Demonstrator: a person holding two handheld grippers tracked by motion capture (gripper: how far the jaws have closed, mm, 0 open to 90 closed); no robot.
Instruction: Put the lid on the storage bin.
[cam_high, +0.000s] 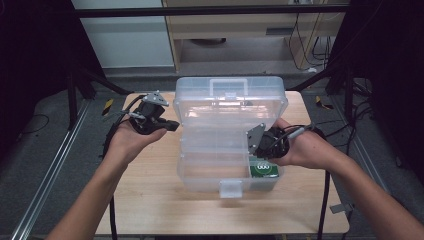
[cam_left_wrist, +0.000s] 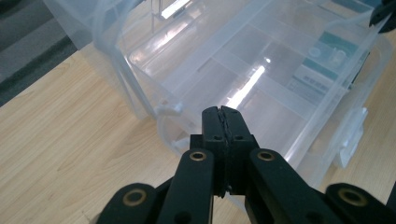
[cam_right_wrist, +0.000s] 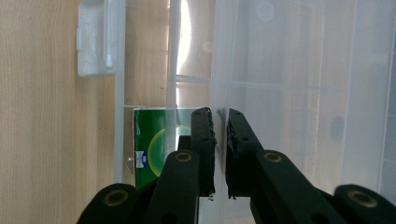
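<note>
My left jaws: pressed flat together, pad against pad, with nothing between them.
My left gripper: held up in my open palm at the left of the clear plastic box, tips pointing at its left side, just clear of the plastic; seen along the jaws in the left gripper view.
My right jaws: drawn in to a thin slit, and in that slit stands a clear wall of the tray, so I am pinching its edge.
My right gripper: reaches in from the right, over the right part of the box; in its own view the clear wall runs straight up from between the tips.
Tray: a see-through insert with several divided compartments, sitting in the upper part of the box.
Box: open in the middle of the wooden table, its lid standing up at the far side, carrying handle at the top.
Latch: a small clear tab at the middle of the near wall; it hangs free.
Green packet: lies in the near right corner of the box, below the tray, just beside my right jaws; its white logo faces up.
Table: light wood grain, bare around the box, set on a grey floor.
</note>
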